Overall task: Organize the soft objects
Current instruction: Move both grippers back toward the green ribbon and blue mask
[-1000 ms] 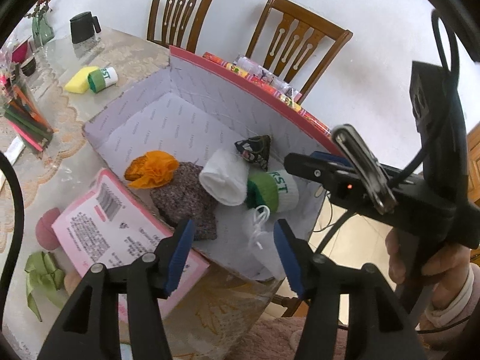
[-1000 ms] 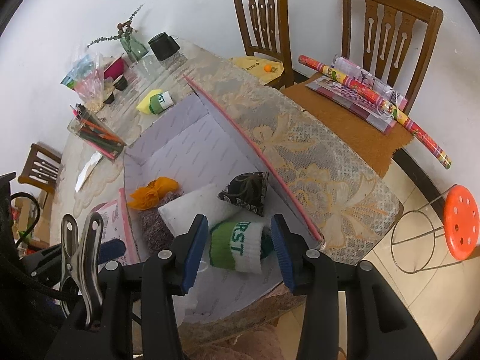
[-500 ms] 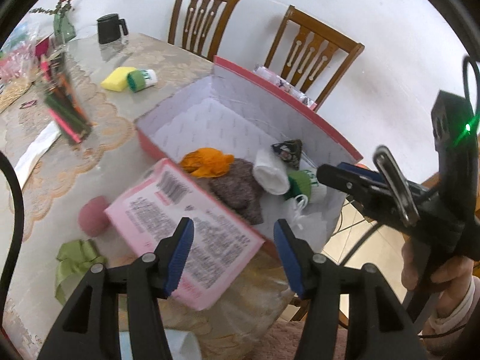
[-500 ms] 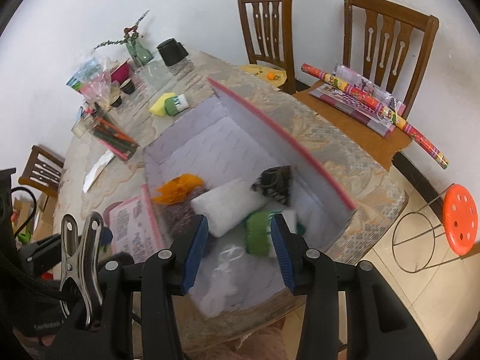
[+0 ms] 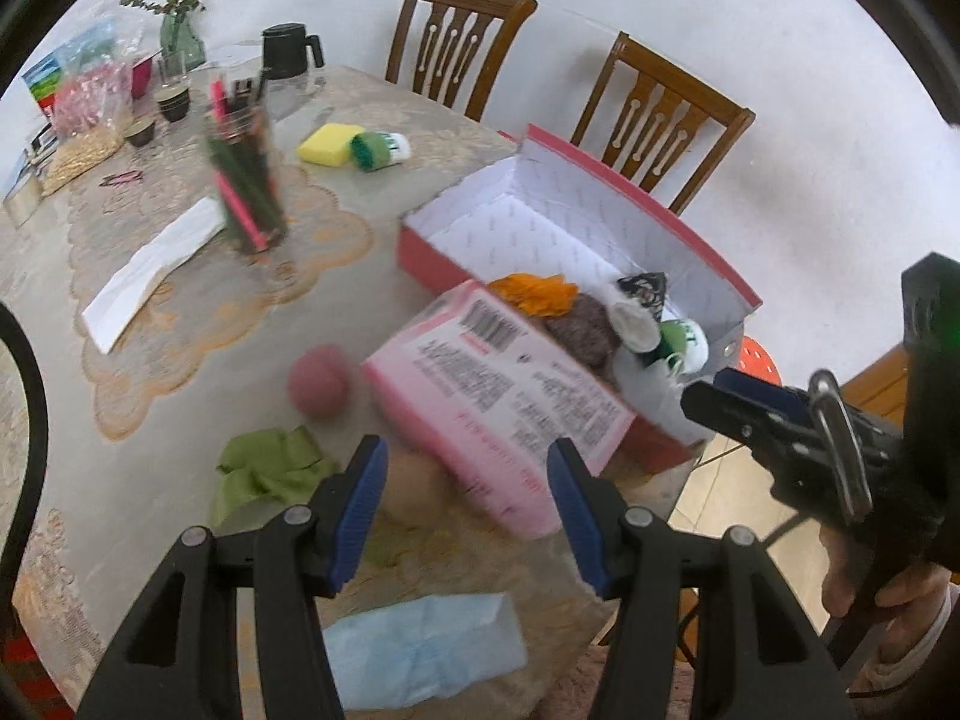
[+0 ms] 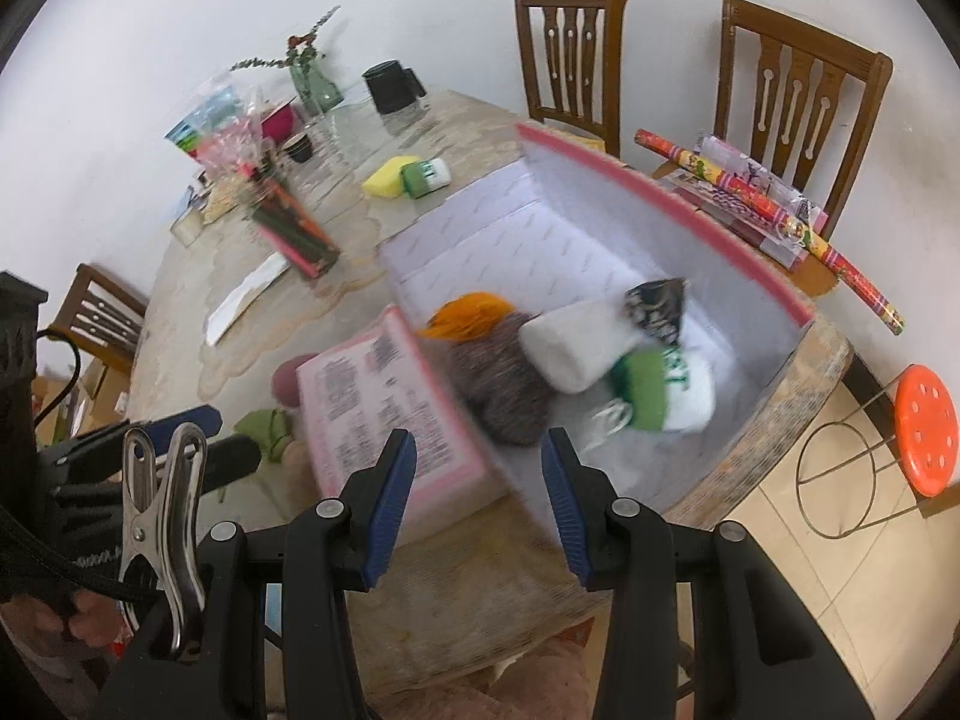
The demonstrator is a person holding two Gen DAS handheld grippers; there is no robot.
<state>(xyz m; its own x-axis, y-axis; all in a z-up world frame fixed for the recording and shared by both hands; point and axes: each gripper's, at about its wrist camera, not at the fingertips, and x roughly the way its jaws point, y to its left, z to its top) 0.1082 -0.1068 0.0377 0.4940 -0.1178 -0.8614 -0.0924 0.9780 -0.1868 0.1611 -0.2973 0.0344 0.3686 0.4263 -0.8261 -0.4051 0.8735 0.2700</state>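
Note:
A pink box (image 5: pixel 576 204) (image 6: pixel 690 222) lined in white holds an orange cloth (image 6: pixel 471 312), a dark knit piece (image 6: pixel 501 381), a white roll (image 6: pixel 573 345), a dark patterned pouch (image 6: pixel 657 303) and a green-and-white sock roll (image 6: pixel 663 393). Its pink lid (image 5: pixel 498 396) (image 6: pixel 378 408) leans at the near side. On the table lie a pink ball (image 5: pixel 316 381), a green cloth (image 5: pixel 267 468), a beige ball (image 5: pixel 414 483) and a light blue cloth (image 5: pixel 420 654). My left gripper (image 5: pixel 465 510) is open and empty above the lid's near edge. My right gripper (image 6: pixel 477 501) is open and empty before the box.
A yellow sponge (image 5: pixel 324 143) and another green-and-white sock roll (image 5: pixel 378 147) lie farther back. A glass of pencils (image 5: pixel 243 180), white paper (image 5: pixel 153 267), black jug (image 5: pixel 288 51), vase and small cups stand beyond. Chairs line the far side; an orange stool (image 6: pixel 927 426) stands right.
Both grippers have pulled back from the box and risen. The left view has swung left, bringing the loose items on the table into sight. Both stay open.

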